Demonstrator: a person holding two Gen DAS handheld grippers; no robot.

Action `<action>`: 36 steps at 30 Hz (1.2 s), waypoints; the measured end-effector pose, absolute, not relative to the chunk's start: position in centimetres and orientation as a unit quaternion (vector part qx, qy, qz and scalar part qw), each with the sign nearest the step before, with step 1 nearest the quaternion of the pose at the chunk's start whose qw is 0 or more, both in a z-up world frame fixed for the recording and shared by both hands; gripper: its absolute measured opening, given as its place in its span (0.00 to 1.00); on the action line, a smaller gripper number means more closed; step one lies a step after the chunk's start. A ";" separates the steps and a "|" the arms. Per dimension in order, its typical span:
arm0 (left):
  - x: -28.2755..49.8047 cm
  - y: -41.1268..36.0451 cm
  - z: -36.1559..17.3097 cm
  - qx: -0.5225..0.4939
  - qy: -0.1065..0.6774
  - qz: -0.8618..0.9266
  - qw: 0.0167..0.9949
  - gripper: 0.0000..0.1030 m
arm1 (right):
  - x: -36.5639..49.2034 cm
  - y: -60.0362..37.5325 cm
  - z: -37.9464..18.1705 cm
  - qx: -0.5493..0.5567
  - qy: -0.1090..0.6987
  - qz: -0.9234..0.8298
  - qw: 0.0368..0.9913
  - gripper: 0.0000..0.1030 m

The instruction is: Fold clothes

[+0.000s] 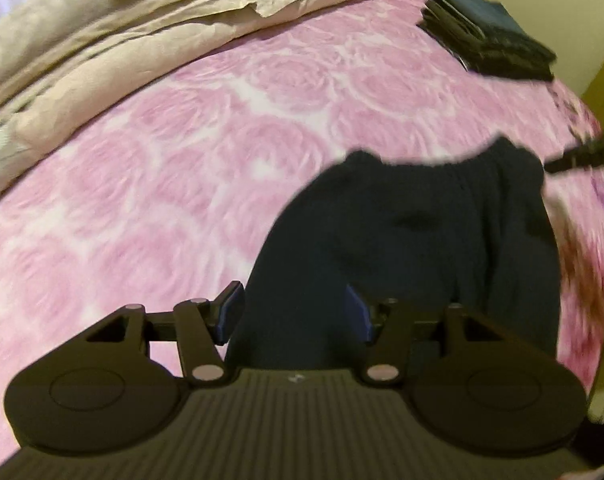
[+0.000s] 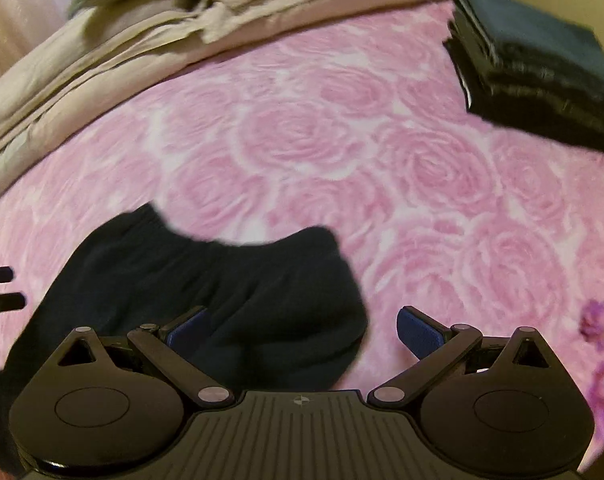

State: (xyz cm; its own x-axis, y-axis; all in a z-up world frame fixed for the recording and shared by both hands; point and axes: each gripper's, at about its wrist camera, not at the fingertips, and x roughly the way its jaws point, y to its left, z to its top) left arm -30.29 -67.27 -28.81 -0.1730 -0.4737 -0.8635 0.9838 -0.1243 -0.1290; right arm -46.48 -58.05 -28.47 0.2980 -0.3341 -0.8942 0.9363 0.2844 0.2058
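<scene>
Lying bunched on the pink rose bedspread (image 2: 382, 152): a dark garment (image 1: 414, 232). Left gripper (image 1: 293, 316) straddling its near cloth, fingers spread; right gripper (image 2: 302, 332) gaping at its edge. Folding seemingly underway; closing on cloth needed next.

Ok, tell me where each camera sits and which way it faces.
Left wrist: on the left gripper, looking across the pink rose bedspread; its fingers straddle the dark garment.
Right wrist: on the right gripper, facing likewise; jaws open over the garment's edge.
Both show the garment, beige bedding and folded dark stack.
</scene>
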 end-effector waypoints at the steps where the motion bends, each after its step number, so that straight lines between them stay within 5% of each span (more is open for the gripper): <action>1: -30.9 -68.9 -29.7 0.333 0.390 -0.665 0.543 0.55 | -47.1 -59.2 -29.4 0.404 0.378 -0.448 0.702 0.99; 4: -32.6 -73.5 -32.2 0.336 0.416 -0.649 0.540 0.54 | -48.9 -62.0 -31.8 0.451 0.354 -0.425 0.700 0.97; 5: -32.9 -74.8 -33.0 0.342 0.426 -0.643 0.537 0.45 | -49.4 -62.7 -32.5 0.471 0.343 -0.411 0.701 0.78; 6: -33.4 -75.7 -33.7 0.352 0.437 -0.638 0.527 0.30 | -49.9 -63.3 -33.2 0.490 0.333 -0.396 0.702 0.42; 7: -33.9 -76.5 -34.4 0.365 0.448 -0.634 0.514 0.00 | -50.1 -63.5 -33.7 0.501 0.331 -0.381 0.703 0.26; 9: -36.0 -77.3 -34.0 0.400 0.427 -0.635 0.504 0.00 | -50.8 -63.5 -33.8 0.504 0.325 -0.365 0.712 0.08; 18: -47.8 -87.4 -23.5 0.403 0.302 -0.733 0.458 0.01 | -63.5 -58.7 -24.9 0.476 0.229 -0.488 0.695 0.08; 23: -57.5 -96.3 -22.8 0.387 0.238 -0.784 0.424 0.01 | -70.0 -60.1 -23.1 0.426 0.187 -0.595 0.655 0.08; 26: -60.9 -99.7 -24.6 0.383 0.267 -0.777 0.422 0.08 | -72.2 -62.2 -23.5 0.409 0.190 -0.620 0.642 0.09; 28: -61.3 -99.7 -25.6 0.386 0.283 -0.773 0.416 0.21 | -72.5 -62.8 -24.5 0.405 0.217 -0.622 0.634 0.35; 29: -61.1 -99.3 -25.8 0.389 0.283 -0.773 0.415 0.30 | -72.3 -62.6 -24.8 0.399 0.224 -0.628 0.629 0.67; 30: -60.4 -98.5 -25.9 0.393 0.282 -0.771 0.415 0.32 | -72.1 -62.2 -24.8 0.393 0.227 -0.630 0.631 0.83; 36: -50.7 -89.2 -25.9 0.457 0.310 -0.712 0.434 0.45 | -67.4 -60.7 -25.3 0.399 0.249 -0.551 0.689 0.83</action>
State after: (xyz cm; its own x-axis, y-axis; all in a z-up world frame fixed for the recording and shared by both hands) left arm -50.72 -89.22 -25.86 -0.2065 -0.3349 -0.9193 0.9008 -0.4319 -0.0450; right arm -67.39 -60.72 -25.29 0.2680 -0.5606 -0.7836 0.9586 0.0738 0.2750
